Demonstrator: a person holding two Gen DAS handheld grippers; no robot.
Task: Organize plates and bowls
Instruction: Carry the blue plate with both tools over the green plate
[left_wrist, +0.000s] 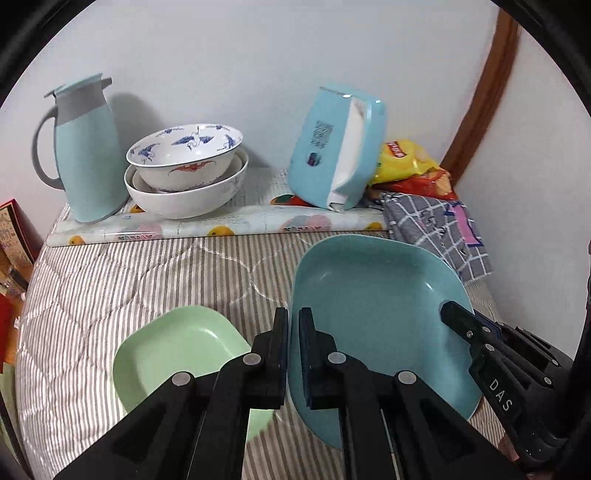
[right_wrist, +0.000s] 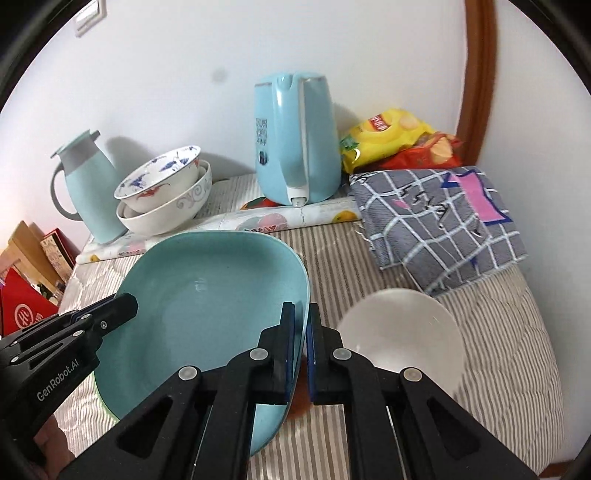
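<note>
Large blue squarish plastic plate (left_wrist: 369, 295) clamped at opposite rims by left tongs (left_wrist: 293, 332) and right tongs (right_wrist: 301, 328), green squarish plate (left_wrist: 177, 350) left of left tongs, white round bowl (right_wrist: 402, 332) right of right tongs, striped bed (left_wrist: 110, 280) beneath

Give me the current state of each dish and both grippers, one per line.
Blue plate: lifted, tilted, clamped at two opposite rims.
Left gripper: shut on the blue plate's rim.
Right gripper: shut on its other rim.
Green plate: lying on the striped bedding, free.
White bowl: on the bedding, upright, empty.
Patterned bowls: nested in a stack.
</note>
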